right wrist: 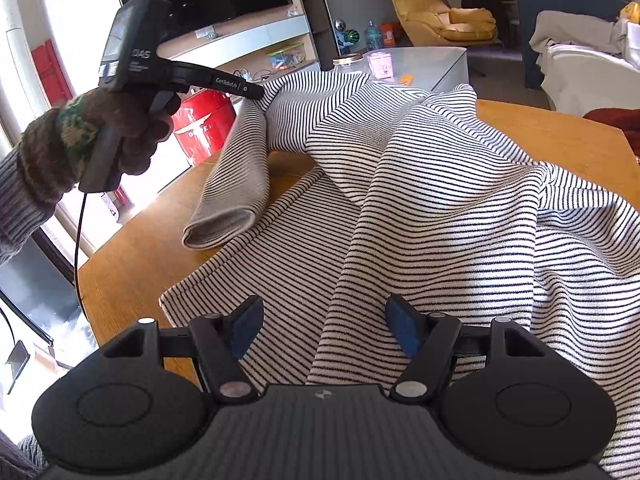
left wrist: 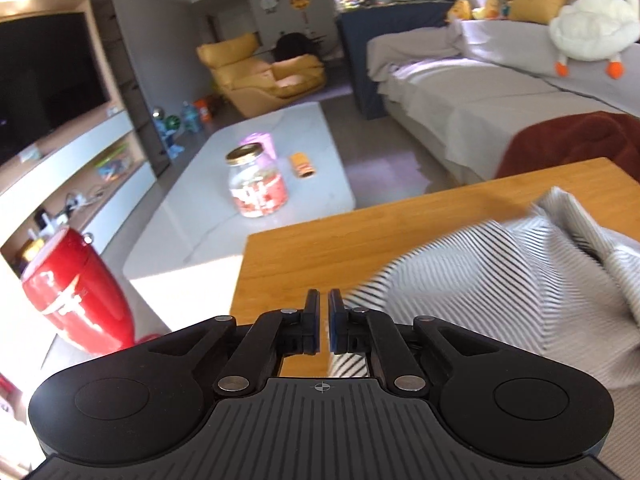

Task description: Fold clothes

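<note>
Folding has barely begun: the striped shirt (right wrist: 420, 184) lies rumpled across the desk (right wrist: 560, 136), left claw (left wrist: 324, 312) apparently clamped on its far sleeve, right claw (right wrist: 324, 320) apart above the near hem.

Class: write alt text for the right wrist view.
A striped shirt lies rumpled across a wooden table, with the open right claw above its hem. The left claw, held in a gloved hand, pinches and lifts one sleeve.

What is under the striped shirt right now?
The striped shirt lies crumpled on the wooden table; bare wood shows around it. Whatever is beneath its folds is covered.
</note>
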{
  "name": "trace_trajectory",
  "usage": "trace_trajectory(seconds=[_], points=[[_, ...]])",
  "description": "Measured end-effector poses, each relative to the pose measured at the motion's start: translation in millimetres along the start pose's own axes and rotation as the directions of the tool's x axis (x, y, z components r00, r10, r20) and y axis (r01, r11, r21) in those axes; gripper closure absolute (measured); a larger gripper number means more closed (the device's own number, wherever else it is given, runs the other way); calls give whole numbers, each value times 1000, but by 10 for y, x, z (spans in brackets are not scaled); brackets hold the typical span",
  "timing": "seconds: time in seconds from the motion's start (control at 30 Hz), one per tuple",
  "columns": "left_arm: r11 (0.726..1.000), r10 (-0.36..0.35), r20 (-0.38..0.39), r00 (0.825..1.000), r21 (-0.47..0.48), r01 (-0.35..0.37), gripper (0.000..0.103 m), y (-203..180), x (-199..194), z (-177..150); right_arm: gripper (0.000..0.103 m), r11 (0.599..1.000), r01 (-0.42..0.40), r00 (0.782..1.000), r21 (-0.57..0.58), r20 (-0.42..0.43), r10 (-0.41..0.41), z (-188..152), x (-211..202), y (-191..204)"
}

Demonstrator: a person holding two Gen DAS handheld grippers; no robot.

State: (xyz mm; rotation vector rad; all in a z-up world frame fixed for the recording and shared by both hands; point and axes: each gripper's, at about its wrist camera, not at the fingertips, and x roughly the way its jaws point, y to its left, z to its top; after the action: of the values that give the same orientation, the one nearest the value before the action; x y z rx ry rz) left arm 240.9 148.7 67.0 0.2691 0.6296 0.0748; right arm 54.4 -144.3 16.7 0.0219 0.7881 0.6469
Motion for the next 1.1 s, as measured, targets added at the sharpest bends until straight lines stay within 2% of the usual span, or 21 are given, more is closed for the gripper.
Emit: trace_trajectory(seconds=[0.07, 0.13, 0.17, 0.2, 0.23, 0.3, 0.37, 0.47, 0.53, 0.57, 0.6, 0.63, 0.67, 0.73, 0.77, 0.83, 0.87, 0.93, 1.0, 1.07, 1.1], points=[[999, 6, -14, 1000, -39, -6, 99, 155, 121, 3, 34, 1000, 15, 1000, -12, -12, -15, 26, 16, 33], [990, -66, -9, 998, -126, 64, 94, 287, 43, -16, 35, 997, 55, 998, -45, -20, -56, 105, 38, 76], [981, -103, 1, 995, -164, 102, 83, 337, -12, -29, 36, 994, 86, 996, -65, -20, -87, 160, 47, 101], [973, -144, 34, 989, -179, 148, 60, 322, -131, -53, 36, 987, 134, 991, -86, 9, -133, 217, 25, 119], [962, -183, 69, 981, -191, 193, 48, 295, -253, -80, 36, 978, 181, 983, -105, 39, -178, 278, 4, 135], [937, -254, 160, 954, -203, 284, 16, 128, -495, -145, 36, 953, 273, 959, -134, 113, -259, 480, 49, 134], [890, -343, 241, 908, -228, 396, 5, -106, -668, -221, 36, 926, 339, 935, -163, 167, -313, 656, 165, 160], [803, -433, 331, 838, -281, 526, 5, -442, -735, -372, 35, 915, 370, 924, -161, 166, -344, 830, 433, 139], [759, -470, 356, 807, -304, 576, 5, -603, -688, -489, 36, 885, 419, 907, -202, 146, -396, 849, 660, 103], [738, -491, 354, 796, -316, 596, 5, -669, -643, -554, 43, 865, 441, 897, -241, 139, -419, 861, 756, 69], [726, -509, 342, 790, -323, 607, 4, -723, -598, -602, 57, 846, 453, 892, -283, 133, -433, 859, 804, 31], [723, -522, 320, 791, -325, 609, 4, -792, -539, -665, 64, 829, 462, 886, -316, 130, -444, 874, 825, -19], [727, -530, 296, 795, -323, 606, 4, -861, -487, -726, 77, 811, 480, 876, -334, 137, -462, 901, 814, -84], [774, -498, 260, 827, -296, 559, 5, -959, -490, -767, 86, 778, 522, 852, -350, 163, -498, 967, 728, -228], [790, -483, 267, 834, -277, 547, 3, -973, -532, -757, 92, 744, 565, 823, -358, 188, -535, 1019, 714, -299], [836, -440, 262, 859, -231, 498, 2, -1042, -636, -780, 92, 649, 654, 753, -390, 250, -609, 1078, 686, -448], [850, -429, 260, 865, -208, 484, 2, -1069, -687, -795, 93, 598, 694, 713, -401, 269, -647, 1131, 701, -565], [877, -409, 254, 877, -158, 455, 2, -1112, -796, -844, 93, 536, 739, 658, -407, 268, -704, 1236, 742, -840], [899, -389, 248, 887, -107, 424, 2, -1147, -908, -907, 93, 501, 762, 619, -410, 232, -750, 1306, 838, -1107], [912, -376, 242, 895, -76, 403, 2, -1166, -992, -954, 93, 491, 759, 603, -427, 178, -778, 1327, 978, -1332], [914, -376, 239, 895, -64, 401, 2, -1170, -1017, -970, 93, 495, 748, 602, -443, 140, -786, 1314, 1062, -1422]])
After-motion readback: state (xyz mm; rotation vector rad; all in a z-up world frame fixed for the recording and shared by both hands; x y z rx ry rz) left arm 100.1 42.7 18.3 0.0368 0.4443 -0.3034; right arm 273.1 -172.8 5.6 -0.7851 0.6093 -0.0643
